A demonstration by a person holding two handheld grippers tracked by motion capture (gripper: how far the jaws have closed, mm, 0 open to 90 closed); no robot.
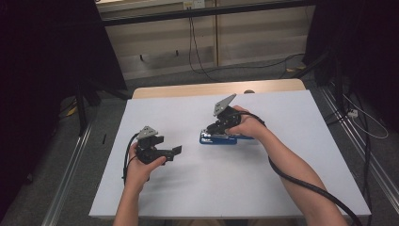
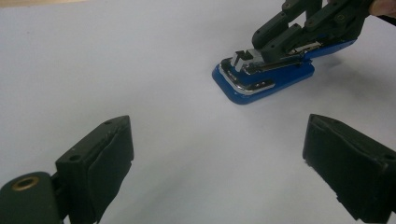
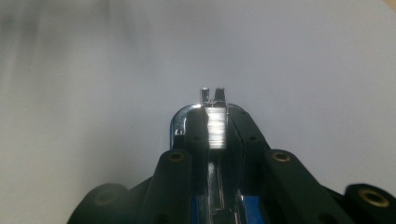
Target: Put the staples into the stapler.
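Two tongs work here: the right gripper (image 1: pixel 212 130), at frame centre in the high view, pinches the metal strip of the blue stapler (image 2: pixel 261 77) lying on the white table (image 1: pixel 282 179); the left gripper (image 1: pixel 176 151), lower left, hovers spread and empty. The step looks like handling the stapler's magazine. Next, a steady pull or press along the stapler's length seems needed, perhaps with the left one bracing the base.

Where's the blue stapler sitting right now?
In the high view the blue stapler lies on the white table just right of centre, clamped in the right claw; the open left claw is apart, to its left.
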